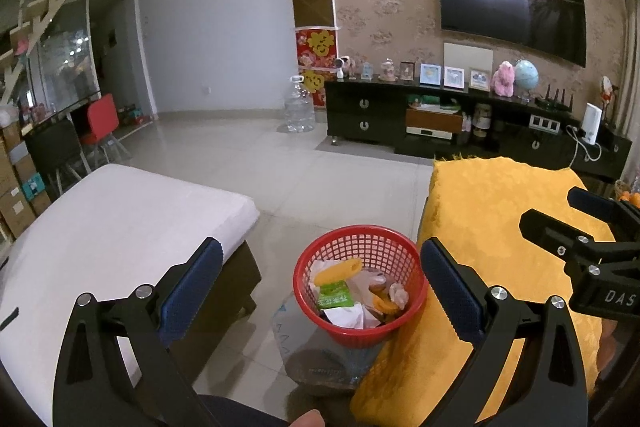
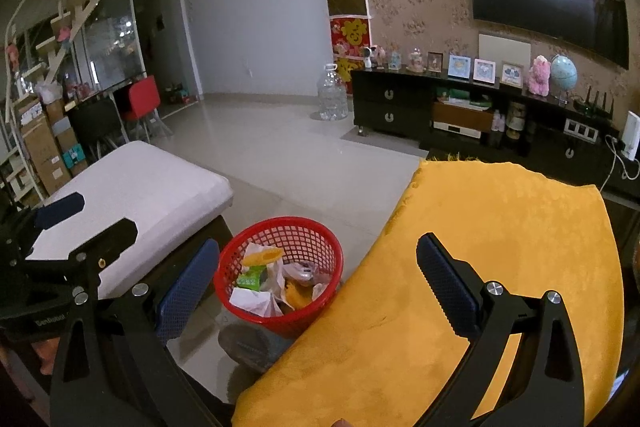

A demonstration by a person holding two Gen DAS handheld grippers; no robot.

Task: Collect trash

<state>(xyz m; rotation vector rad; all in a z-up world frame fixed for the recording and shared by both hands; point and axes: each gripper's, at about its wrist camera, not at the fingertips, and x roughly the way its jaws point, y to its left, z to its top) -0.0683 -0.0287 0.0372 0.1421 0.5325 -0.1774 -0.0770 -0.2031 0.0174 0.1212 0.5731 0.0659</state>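
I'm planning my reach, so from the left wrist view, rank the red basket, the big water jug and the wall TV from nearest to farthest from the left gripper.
From the left gripper:
1. Red basket, between the open fingers, on the floor.
2. Water jug, across the floor beside the cabinet.
3. TV, high on the far wall, to the right.

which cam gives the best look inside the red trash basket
The left wrist view: the red basket sits centred between the open fingers, its wrappers plainly visible. The right wrist view shows it further left, partly hidden behind the yellow cloth.
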